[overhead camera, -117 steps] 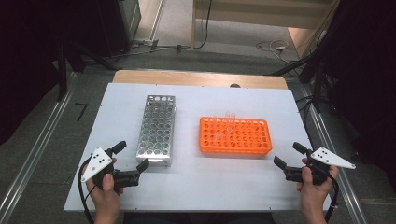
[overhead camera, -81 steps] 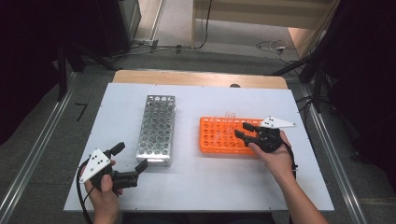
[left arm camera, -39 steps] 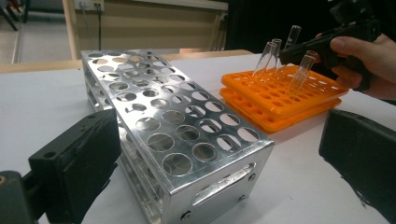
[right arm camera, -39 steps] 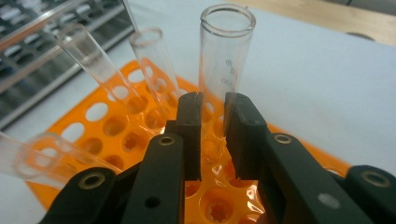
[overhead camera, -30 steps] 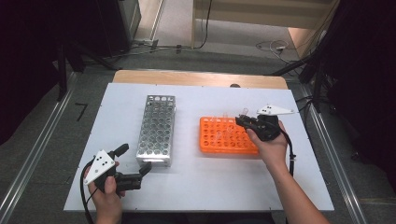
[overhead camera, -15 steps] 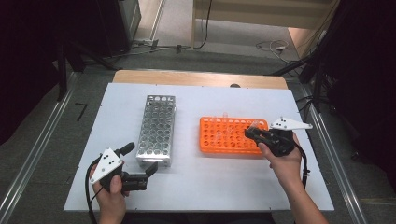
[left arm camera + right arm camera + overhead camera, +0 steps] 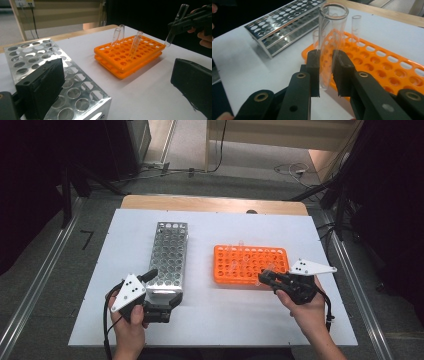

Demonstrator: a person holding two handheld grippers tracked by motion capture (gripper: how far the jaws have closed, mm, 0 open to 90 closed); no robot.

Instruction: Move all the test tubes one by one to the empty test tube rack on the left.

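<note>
No readable text, label, brand or number shows on anything here.

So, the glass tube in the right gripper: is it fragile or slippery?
Probably both. The test tube looks thin, clear and smooth, so the right gripper could crack it or let it slide. Laid down, its round shape would likely roll.

Orange rack [image 7: 250,264], grid of round holes; metal rack [image 7: 169,256] shiny silver, same hole pattern. Test tubes [image 7: 136,43] clear glass. Table [image 7: 210,320] plain white with wood-coloured far edge; gripper jaws black, top plates white.
</note>
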